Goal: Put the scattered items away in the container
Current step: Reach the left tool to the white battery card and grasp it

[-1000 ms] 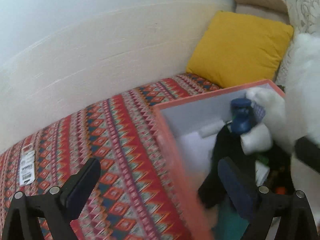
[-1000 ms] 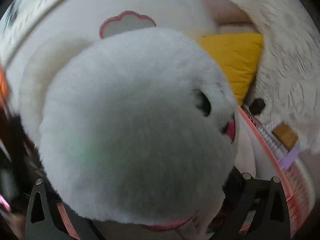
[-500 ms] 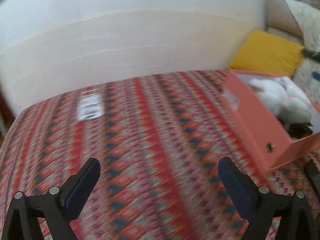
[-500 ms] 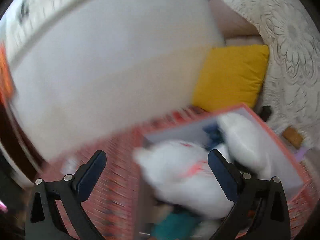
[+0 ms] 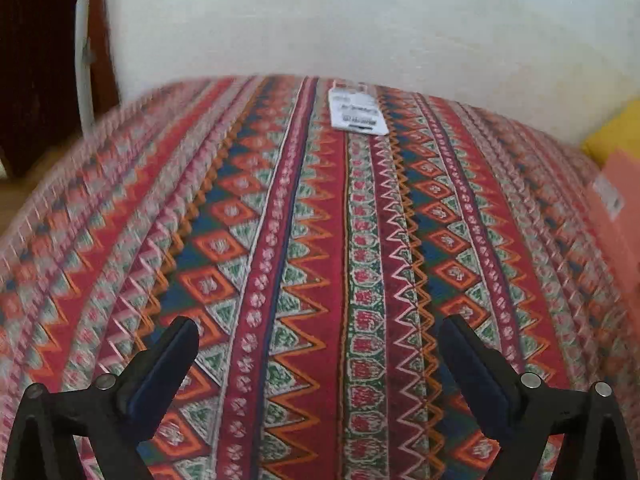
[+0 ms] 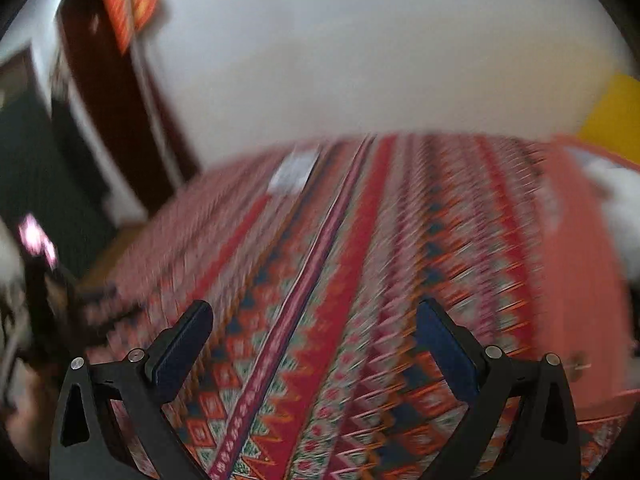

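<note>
Both the left tool (image 5: 318,344) and the right tool (image 6: 314,326) are held spread wide and empty above the patterned bedspread (image 5: 320,240), the orange container (image 6: 580,280) being seen at its right edge.

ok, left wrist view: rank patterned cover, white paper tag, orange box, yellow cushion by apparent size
1. Patterned cover, fills most of the frame.
2. White paper tag.
3. Orange box and yellow cushion: both cropped at the right edge, unrankable.
</note>
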`<state>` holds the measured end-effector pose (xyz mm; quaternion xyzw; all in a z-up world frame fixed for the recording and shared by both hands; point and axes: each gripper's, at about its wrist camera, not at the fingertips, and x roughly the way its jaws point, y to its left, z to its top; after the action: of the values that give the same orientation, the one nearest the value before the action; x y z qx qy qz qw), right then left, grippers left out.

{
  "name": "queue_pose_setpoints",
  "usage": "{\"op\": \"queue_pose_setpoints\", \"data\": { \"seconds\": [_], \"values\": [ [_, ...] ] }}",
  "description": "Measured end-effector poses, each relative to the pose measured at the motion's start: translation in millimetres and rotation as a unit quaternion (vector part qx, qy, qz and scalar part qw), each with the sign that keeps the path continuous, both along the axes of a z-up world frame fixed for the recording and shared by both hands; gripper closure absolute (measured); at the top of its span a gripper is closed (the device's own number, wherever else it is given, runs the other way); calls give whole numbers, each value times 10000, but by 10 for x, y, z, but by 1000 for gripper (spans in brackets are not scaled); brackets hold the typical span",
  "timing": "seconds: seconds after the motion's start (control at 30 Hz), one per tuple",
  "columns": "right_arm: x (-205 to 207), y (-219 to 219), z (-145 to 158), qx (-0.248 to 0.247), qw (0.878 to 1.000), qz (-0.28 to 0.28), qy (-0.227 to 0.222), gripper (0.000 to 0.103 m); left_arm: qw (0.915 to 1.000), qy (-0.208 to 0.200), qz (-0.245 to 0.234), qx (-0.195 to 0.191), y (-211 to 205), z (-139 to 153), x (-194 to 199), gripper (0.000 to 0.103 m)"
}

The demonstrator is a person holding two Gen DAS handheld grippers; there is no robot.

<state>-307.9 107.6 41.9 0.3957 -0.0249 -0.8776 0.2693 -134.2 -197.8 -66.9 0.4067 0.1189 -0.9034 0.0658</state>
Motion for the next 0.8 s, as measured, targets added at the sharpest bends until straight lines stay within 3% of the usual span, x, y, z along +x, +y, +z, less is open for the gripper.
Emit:
{"op": "queue_pose_setpoints", "data": {
  "seconds": [0.1,0.33,0.53,0.63,0.8],
  "values": [
    [-98,-256,-373,74,9988,162,-448,0,9983,-298,101,486,-112,-189,-85,3],
    [-254,-270,-853,191,9946,125,-1011,0,9976,-635,155,212,-69,-453,-284,4],
    [-359,-4,-958,239,9939,-161,-1064,0,9971,-705,99,-256,21,-466,-256,3],
    [-375,61,-960,214,9941,-186,-1048,0,9973,-548,110,-479,42,-377,-306,3],
    [-377,109,-991,295,9939,-259,-1033,0,9978,-296,278,-533,15,-180,-698,3]
  ]
}}
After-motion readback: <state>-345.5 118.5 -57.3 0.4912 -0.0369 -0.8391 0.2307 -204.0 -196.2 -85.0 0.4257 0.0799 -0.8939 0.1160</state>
